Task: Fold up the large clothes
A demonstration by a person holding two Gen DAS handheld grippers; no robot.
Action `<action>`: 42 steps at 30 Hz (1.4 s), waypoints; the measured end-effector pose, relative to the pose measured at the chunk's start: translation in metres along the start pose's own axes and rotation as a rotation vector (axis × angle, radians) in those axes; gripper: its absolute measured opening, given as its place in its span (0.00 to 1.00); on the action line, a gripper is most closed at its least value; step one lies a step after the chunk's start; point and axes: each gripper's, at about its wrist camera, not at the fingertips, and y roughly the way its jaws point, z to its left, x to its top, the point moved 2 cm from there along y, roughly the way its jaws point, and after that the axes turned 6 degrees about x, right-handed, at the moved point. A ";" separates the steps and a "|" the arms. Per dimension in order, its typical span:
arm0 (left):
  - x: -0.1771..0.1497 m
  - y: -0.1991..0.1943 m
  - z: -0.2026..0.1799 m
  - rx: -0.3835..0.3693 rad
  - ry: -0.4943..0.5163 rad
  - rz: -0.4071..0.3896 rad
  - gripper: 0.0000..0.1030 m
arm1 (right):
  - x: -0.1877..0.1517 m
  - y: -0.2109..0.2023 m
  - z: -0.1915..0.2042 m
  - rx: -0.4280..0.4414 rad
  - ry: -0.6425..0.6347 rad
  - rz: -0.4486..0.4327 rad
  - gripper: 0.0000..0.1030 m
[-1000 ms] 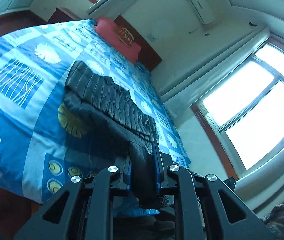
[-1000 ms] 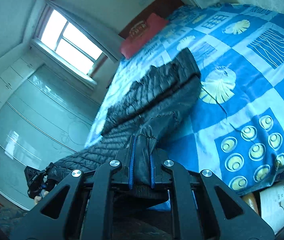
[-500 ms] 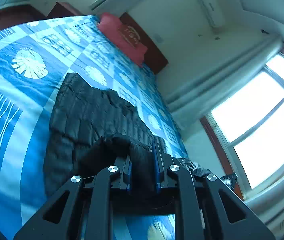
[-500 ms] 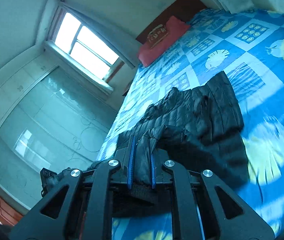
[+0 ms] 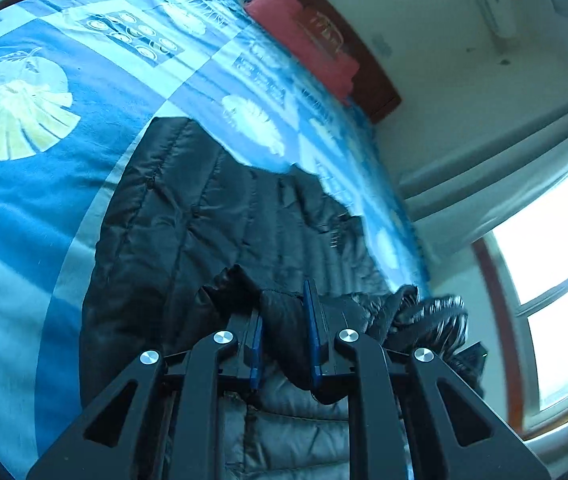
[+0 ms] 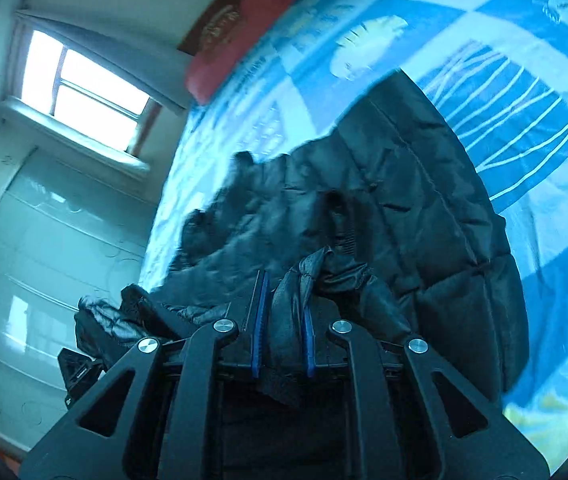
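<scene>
Black quilted nylon, that was the large puffer jacket point(image 5: 188, 232) which lay on the bed with the blue patterned cover point(image 5: 24, 208), its long axis running from the foot edge toward the red pillow point(image 5: 304, 46) at the headboard. The left gripper point(image 5: 284, 328) was closed on a bunched edge of this jacket, and the right gripper point(image 6: 282, 316) was clamped on another part of the same edge; both held the cloth lifted above the rest of the jacket. The free body of the jacket stretched forward from both grippers, toward the pillow end, so I judged that the fold had to be carried in this direction. Neither hand seemed clearly nearer to the far hem. Some fabric point(image 6: 100, 320) hung loosely between the two grippers.
</scene>
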 end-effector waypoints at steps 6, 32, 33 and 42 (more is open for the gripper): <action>0.001 0.000 0.005 -0.034 -0.018 0.005 0.28 | 0.002 -0.009 0.003 0.010 -0.032 -0.014 0.27; 0.038 0.011 -0.004 0.080 0.184 -0.001 0.75 | 0.042 0.017 0.036 -0.172 -0.390 0.053 0.59; 0.039 0.015 -0.005 0.070 0.184 0.007 0.72 | 0.041 0.021 0.036 -0.190 -0.399 0.062 0.39; 0.034 0.003 -0.034 0.131 0.300 -0.053 0.16 | 0.031 -0.007 0.066 -0.196 -0.497 -0.031 0.10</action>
